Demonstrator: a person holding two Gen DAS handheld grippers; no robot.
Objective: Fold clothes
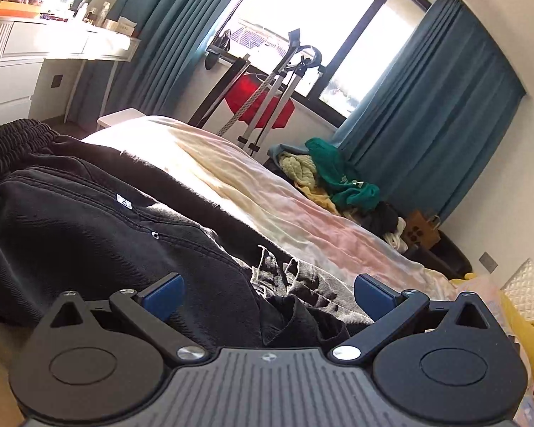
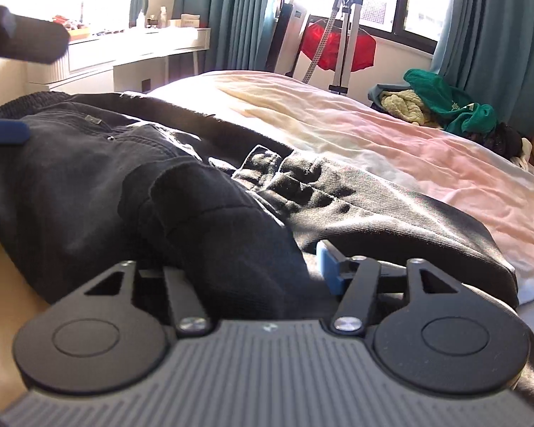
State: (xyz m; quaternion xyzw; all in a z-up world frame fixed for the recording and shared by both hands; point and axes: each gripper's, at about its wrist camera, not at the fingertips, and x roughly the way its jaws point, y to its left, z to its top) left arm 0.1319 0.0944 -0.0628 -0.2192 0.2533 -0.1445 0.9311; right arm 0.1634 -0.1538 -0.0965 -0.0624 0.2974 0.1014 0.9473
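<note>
Lying on the bed [image 1: 302, 213], the trousers [image 1: 89, 235] sit between your left gripper [image 1: 268, 297] and right gripper [image 2: 252, 263], fingers wide, gripping nothing.

We had the black trousers [image 1: 89, 220] bunched across the near bed, a fold humped up right in front of the right gripper [image 2: 252, 277]. The left gripper [image 1: 268, 297] sat low over the trouser hem. Beyond that, the pale bedsheet [image 1: 267, 192] lay bare, our widest clear lane. The far corner was blocked by a clothes pile [image 1: 331, 181]; the garment steamer stand [image 1: 267, 106] stood past the bed's far edge.
</note>
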